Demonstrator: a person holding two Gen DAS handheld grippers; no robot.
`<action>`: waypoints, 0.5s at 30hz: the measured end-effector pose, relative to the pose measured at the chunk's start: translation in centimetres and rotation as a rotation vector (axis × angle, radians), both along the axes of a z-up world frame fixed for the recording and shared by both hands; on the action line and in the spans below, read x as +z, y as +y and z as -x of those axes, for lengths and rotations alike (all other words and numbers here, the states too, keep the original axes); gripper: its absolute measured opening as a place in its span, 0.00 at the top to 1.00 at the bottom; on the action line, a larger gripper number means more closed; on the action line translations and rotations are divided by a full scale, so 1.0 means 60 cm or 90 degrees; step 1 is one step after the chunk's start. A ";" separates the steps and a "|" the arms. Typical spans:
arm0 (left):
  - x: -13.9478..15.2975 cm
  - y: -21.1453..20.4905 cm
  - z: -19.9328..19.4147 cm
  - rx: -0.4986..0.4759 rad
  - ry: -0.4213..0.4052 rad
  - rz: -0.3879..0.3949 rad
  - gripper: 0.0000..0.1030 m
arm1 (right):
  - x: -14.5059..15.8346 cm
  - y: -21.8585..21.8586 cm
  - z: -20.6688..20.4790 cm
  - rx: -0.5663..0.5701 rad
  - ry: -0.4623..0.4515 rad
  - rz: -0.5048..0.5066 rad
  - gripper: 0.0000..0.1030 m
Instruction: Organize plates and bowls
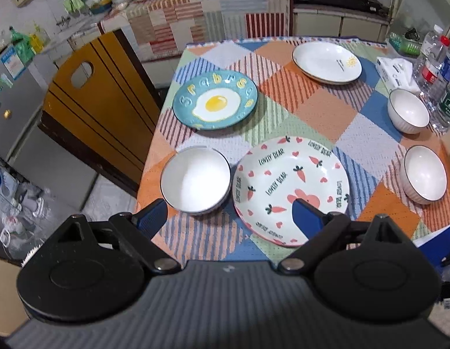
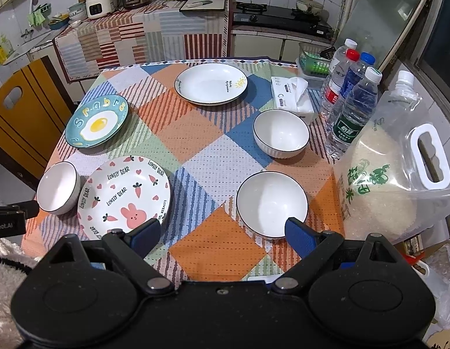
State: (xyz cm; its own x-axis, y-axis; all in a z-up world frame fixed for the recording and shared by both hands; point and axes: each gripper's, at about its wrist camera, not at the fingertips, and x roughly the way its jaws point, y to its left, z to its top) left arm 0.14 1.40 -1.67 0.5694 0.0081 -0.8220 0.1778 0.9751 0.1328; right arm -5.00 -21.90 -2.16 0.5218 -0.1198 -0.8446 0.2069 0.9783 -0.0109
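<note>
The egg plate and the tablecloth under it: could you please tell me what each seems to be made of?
Egg plate: probably glazed ceramic, given the glossy teal surface and raised, painted letters. Tablecloth: probably a woven or perforated fabric, matte with a dotted mesh texture.

Pink-and-white ceramic plate with rabbit and carrots [image 2: 124, 195]: "LOVELY BEAR", printed several times, as I read it.
Teal ceramic plate with fried-egg picture [image 2: 96, 125]: raised yellow letters around the rim; I cannot make a word of them.
My other hand-held gripper [image 2: 10, 218]: partial white lettering, "…obot.AI".
</note>
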 end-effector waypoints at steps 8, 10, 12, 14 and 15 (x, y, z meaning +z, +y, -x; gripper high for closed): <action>0.011 0.006 -0.005 -0.002 -0.017 0.015 0.09 | 0.000 0.003 0.000 0.002 0.000 0.001 0.08; 0.015 0.005 -0.005 -0.005 -0.020 0.020 0.09 | 0.002 0.006 0.000 0.006 -0.004 0.000 0.08; 0.018 0.004 -0.005 -0.012 -0.021 0.020 0.09 | 0.003 0.009 -0.002 0.010 -0.006 0.000 0.08; 0.017 0.003 -0.005 -0.014 -0.015 0.021 0.09 | 0.004 0.009 -0.003 0.012 -0.007 -0.001 0.08; 0.015 0.004 -0.007 -0.011 -0.005 0.024 0.09 | 0.003 0.011 -0.004 0.014 -0.007 -0.001 0.08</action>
State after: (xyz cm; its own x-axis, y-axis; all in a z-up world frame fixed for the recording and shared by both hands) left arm 0.55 1.64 -0.79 0.5759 -0.0326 -0.8169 0.1932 0.9763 0.0972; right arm -4.76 -21.24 -1.96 0.5340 -0.1072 -0.8386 0.1860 0.9825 -0.0072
